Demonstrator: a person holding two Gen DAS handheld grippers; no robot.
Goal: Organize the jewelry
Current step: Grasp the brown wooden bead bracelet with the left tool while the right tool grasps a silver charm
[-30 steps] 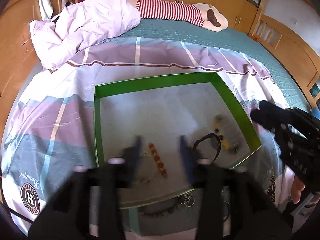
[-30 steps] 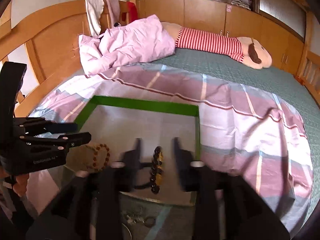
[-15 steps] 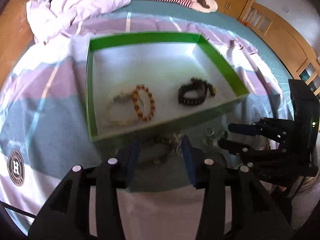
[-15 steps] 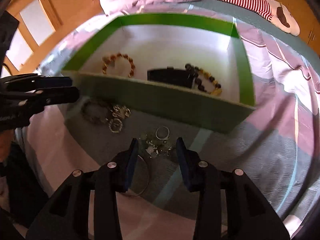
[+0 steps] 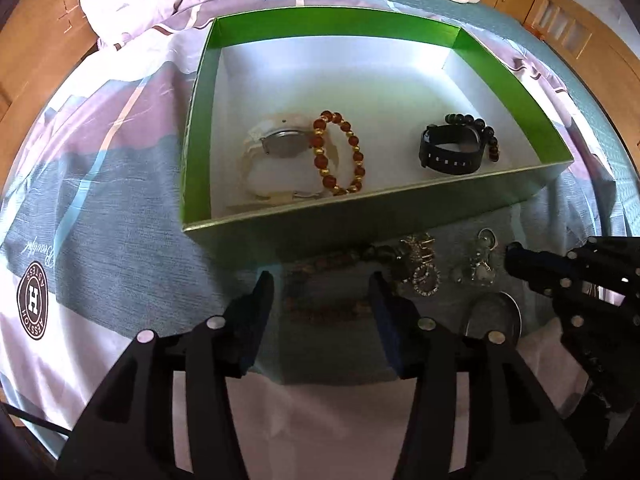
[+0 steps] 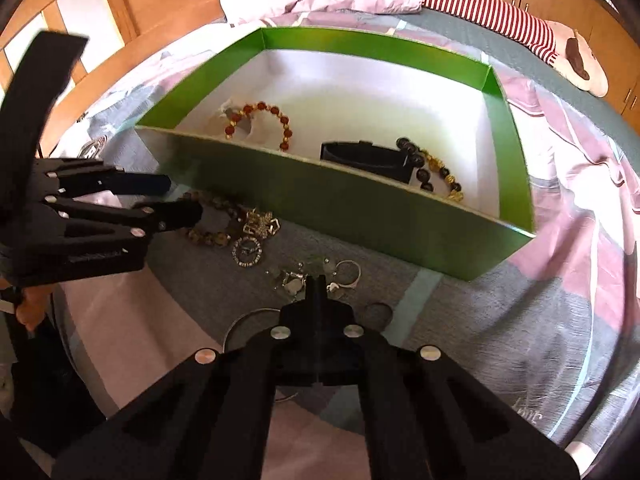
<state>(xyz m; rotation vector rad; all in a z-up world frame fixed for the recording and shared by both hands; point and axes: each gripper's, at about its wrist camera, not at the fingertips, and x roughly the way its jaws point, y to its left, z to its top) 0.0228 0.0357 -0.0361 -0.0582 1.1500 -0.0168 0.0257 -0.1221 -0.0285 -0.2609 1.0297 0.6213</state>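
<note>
Now right hand-held gripper (image 6: 316, 280) seen clenched, formerly apart, tips at charm cluster (image 6: 294, 280) on bed (image 6: 500, 320); grasp unclear. Left hand-held gripper (image 5: 320, 292) opening around bead bracelet (image 5: 324, 284), no pinch. Box (image 5: 360, 220) awaits.

Glossy green card box (image 5: 196, 128) with smooth white floor; polished amber-and-gold bead bracelet (image 5: 339, 152); matt black plastic watch strap (image 5: 448, 160); shiny metal rings (image 6: 348, 274) on woven cotton bedsheet (image 5: 120, 200); matt black plastic gripper fingers (image 5: 260, 312); varnished wooden bed frame (image 6: 132, 12).
</note>
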